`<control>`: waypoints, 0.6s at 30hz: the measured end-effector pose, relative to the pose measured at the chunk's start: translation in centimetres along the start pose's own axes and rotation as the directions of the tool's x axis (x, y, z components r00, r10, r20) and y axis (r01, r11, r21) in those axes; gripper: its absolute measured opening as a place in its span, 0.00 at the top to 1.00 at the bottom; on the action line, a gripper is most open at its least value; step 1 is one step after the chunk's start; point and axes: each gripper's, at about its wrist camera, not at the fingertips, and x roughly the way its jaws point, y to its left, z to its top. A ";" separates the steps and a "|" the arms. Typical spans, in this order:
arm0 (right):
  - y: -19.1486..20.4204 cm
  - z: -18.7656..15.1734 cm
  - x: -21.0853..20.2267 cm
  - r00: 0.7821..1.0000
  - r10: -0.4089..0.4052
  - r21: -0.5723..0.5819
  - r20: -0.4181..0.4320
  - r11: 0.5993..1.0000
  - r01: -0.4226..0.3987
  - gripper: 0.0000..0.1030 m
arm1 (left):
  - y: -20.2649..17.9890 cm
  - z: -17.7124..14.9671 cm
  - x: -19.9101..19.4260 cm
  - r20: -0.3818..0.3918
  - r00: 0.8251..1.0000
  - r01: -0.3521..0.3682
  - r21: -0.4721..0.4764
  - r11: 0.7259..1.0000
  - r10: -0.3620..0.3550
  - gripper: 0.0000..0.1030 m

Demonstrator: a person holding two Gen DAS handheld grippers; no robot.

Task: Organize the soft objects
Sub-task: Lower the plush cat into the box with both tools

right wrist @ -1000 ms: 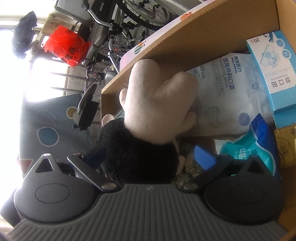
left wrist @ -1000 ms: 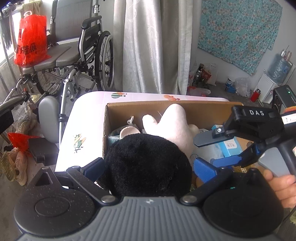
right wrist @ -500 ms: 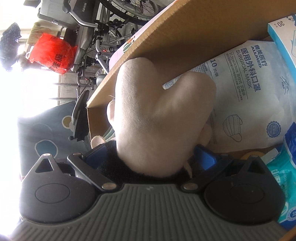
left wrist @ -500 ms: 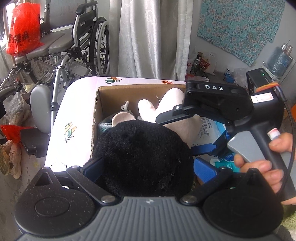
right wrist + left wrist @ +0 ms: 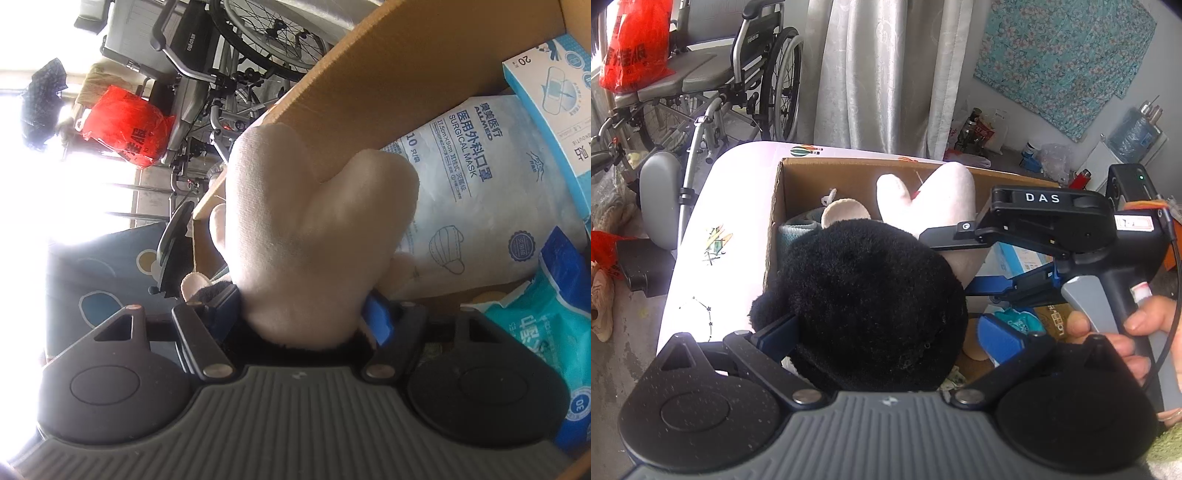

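A plush toy with a black furry head (image 5: pixel 864 302) and a cream two-lobed part (image 5: pixel 934 199) stands in a cardboard box (image 5: pixel 820 184) on a white table. My left gripper (image 5: pixel 886 332) is open, its blue pads on either side of the black head. My right gripper (image 5: pixel 303 314) is shut on the cream part (image 5: pixel 314 229) of the toy; it also shows in the left wrist view (image 5: pixel 1045 229), reaching in from the right.
The box also holds a surgical mask pack (image 5: pixel 476 177), a light blue carton (image 5: pixel 554 92) and a teal wipes pack (image 5: pixel 546 332). A wheelchair (image 5: pixel 738 74) and a red bag (image 5: pixel 631 48) stand beyond the table, with curtains (image 5: pixel 882 74) behind.
My right gripper has moved in onto the cream part and closed on it. The left gripper has stayed around the black head, and its view has risen slightly.
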 end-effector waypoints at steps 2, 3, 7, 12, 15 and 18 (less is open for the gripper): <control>-0.2 -0.4 -1.0 1.000 0.004 0.006 0.009 1.000 -0.004 0.33 | 0.2 -0.4 -0.6 0.006 1.000 0.022 -0.009 1.000 -0.022 0.00; -0.4 -0.6 -1.5 1.000 0.008 0.014 0.013 1.000 -0.008 0.34 | 0.2 -0.6 -0.9 0.007 0.999 0.033 -0.016 0.999 -0.033 0.00; -1.6 -1.2 -4.4 0.998 0.036 0.065 0.044 0.997 -0.039 0.34 | 0.2 -1.4 -2.2 0.016 0.997 0.077 -0.025 0.997 -0.076 0.00; -3.6 -2.3 -8.7 0.994 0.065 0.074 0.083 0.995 -0.071 0.35 | -0.4 -2.4 -4.0 0.057 0.991 0.119 -0.009 0.993 -0.118 0.00; -4.3 -2.4 -10.1 0.992 0.076 0.044 0.097 0.996 -0.080 0.35 | -0.3 -2.2 -4.9 0.111 0.988 0.116 -0.040 0.992 -0.111 0.00; -4.6 -2.9 -11.0 0.993 0.082 -0.020 0.086 0.997 -0.080 0.35 | 0.5 -1.6 -5.1 0.152 0.985 0.102 -0.123 0.987 -0.083 0.00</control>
